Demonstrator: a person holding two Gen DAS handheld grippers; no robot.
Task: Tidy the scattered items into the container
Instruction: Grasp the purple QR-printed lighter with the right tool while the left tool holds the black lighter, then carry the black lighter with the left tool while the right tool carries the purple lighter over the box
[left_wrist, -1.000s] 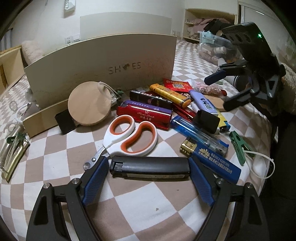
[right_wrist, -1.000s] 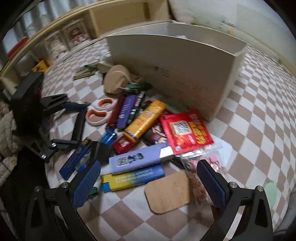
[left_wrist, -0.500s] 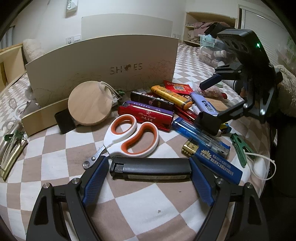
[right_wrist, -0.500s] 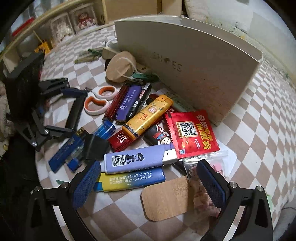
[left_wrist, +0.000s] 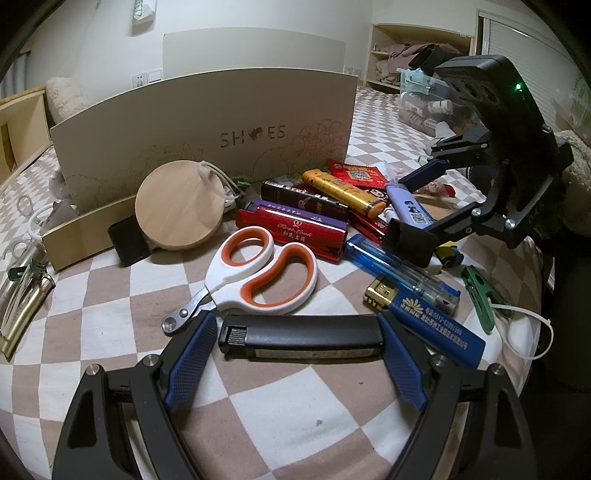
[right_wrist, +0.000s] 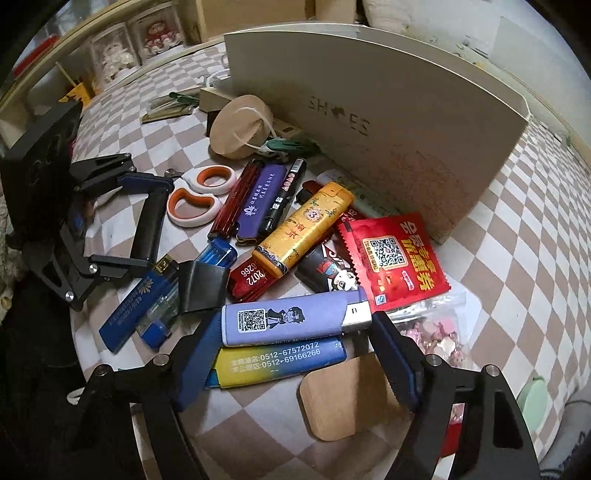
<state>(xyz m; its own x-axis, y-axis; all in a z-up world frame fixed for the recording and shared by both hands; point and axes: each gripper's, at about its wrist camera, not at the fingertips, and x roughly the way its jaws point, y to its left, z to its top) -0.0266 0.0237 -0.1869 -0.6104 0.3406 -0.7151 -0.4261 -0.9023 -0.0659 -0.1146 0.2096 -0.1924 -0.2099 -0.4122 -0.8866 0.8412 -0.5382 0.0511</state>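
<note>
Down on the checkered bed cover (left_wrist: 110, 332), the left tongs (left_wrist: 301, 334) sit with their blue pads against both ends of a black lighter (left_wrist: 301, 336), clamped on it lengthwise. At 12 o'clock from that lighter lie the orange-and-white scissors (left_wrist: 258, 277), and beyond them a red lighter (left_wrist: 291, 232), a purple one and a yellow lighter (left_wrist: 341, 192) crowd against the shoe box (left_wrist: 203, 122), which stands at 12 o'clock at the back of the pile. A round wooden disc (left_wrist: 179, 206) leans at 10 o'clock from the scissors, just beside the box's lid. In the right wrist view, the right tongs (right_wrist: 295, 328) straddle a lilac lighter (right_wrist: 291, 317), one pad at each end and touching it, so they look closed upon it. A yellow-and-blue lighter (right_wrist: 277, 363) lies just beside it at 6 o'clock, a red sachet (right_wrist: 391, 258) at 1 o'clock, and a wooden tag (right_wrist: 332, 398) at 5 o'clock.
</note>
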